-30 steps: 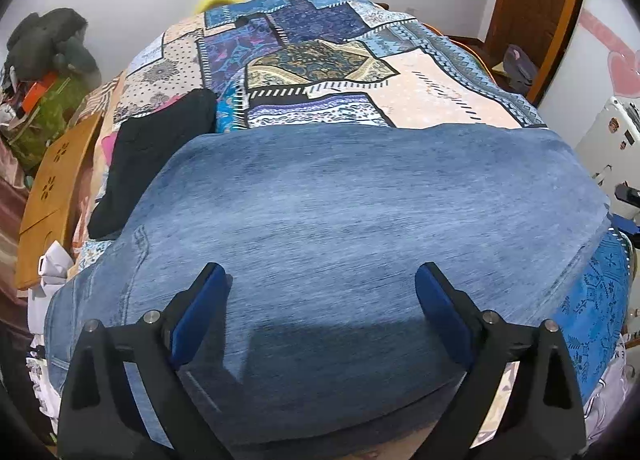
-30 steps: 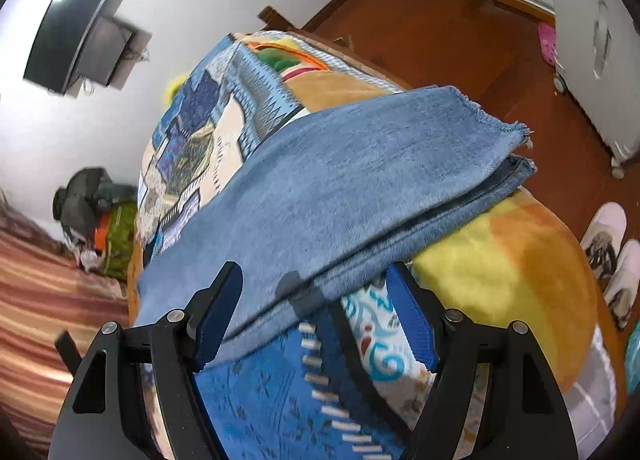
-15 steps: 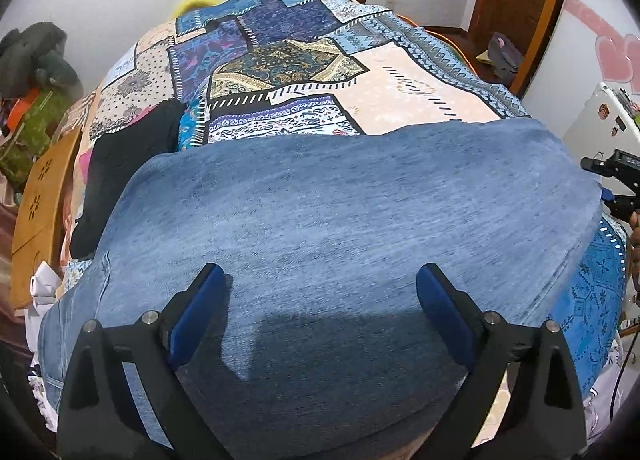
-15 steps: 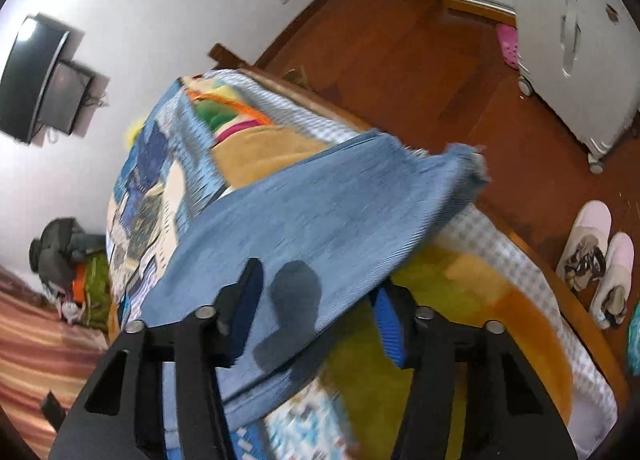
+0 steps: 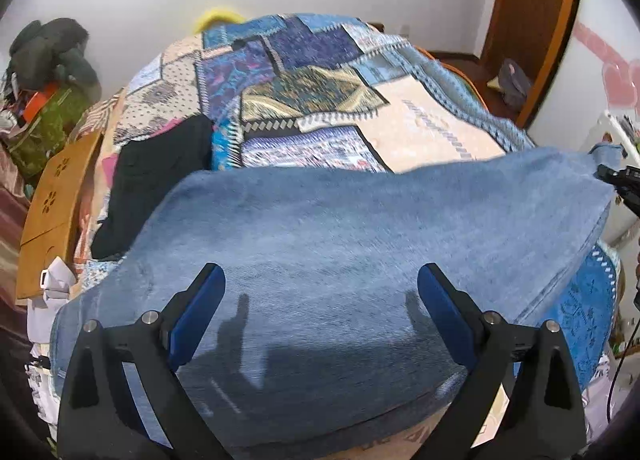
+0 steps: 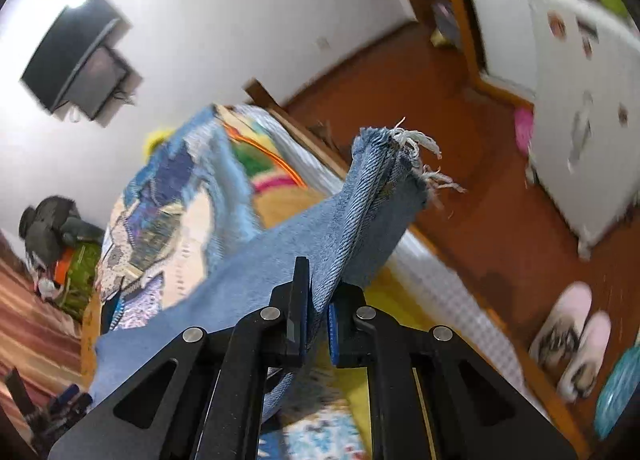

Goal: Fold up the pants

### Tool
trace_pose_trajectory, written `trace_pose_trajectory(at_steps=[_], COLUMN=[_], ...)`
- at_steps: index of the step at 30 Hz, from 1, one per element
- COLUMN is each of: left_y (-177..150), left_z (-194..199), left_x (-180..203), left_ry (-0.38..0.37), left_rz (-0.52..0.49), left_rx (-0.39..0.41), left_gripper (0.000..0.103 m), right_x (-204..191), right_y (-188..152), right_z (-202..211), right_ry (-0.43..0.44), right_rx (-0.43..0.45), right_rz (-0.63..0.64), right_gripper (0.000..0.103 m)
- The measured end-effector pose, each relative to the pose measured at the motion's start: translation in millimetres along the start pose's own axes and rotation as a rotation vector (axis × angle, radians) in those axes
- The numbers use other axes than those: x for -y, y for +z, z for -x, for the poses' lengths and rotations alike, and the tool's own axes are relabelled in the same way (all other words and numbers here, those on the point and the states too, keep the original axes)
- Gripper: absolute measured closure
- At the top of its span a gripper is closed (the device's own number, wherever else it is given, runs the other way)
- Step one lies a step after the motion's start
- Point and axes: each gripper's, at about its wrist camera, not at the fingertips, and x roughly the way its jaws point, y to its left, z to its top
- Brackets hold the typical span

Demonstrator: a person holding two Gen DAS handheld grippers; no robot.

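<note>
Left wrist view: I see the left gripper (image 5: 320,316) with its fingers (image 5: 198,312) spread wide and clamped on nothing. The jeans (image 5: 340,260) lie flat on the bed (image 5: 420,128) under and beyond the fingers, covering the whole span between them. Past the left finger, a black garment (image 5: 156,180) sits beside the denim edge. Far off beyond the right finger, the hem corner rises off the quilt toward the right gripper (image 5: 618,180) at the frame edge.

Right wrist view: the right gripper (image 6: 318,320) has its fingers closed together on the frayed hem, which stands up just ahead of the tips; the leg trails back down to the bed on the left-finger side.

Handling, as I judge it: denim is heavy, soft and drapes under its own weight, with enough friction not to slip. The doubled seam at the hem is the firmest place to take hold; the left side would do best gripping the matching hem edge or the waistband.

Compared with a second ago, the right fingers were apart and straddling the flat leg end; they are now pinched on it and the hem has lifted. In the left view the far corner lay flat then; the left fingers are unchanged.
</note>
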Motion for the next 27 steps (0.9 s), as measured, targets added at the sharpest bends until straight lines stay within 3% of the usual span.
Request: trace_pose_trajectory(at_steps=[7,15,21,27], left_y=[6,-3,-18,-32], left_z=[33,62,69,67], left_x=[-28,-66,-92,-112], left_ry=[0.006,0.021,0.039,0.047], left_rz=[0.064,0.153,0.211,0.260], left_rx=[0.086,0.150,0.148,0.122], left_gripper=[0.005,0.005,0.005,0.005], right_x=[-85,-188,-239,-268], right_y=[13,-21,-65,-119], right_z=[46,43,4,-44], right_ry=[0.129,0.257,0.332,0.365], right_rx=[0.142,0.153,0.036,-0.141], right_rz=[0.216,0.513,0.660,0.766], right_gripper=[0.097,0.098,0.098,0.098])
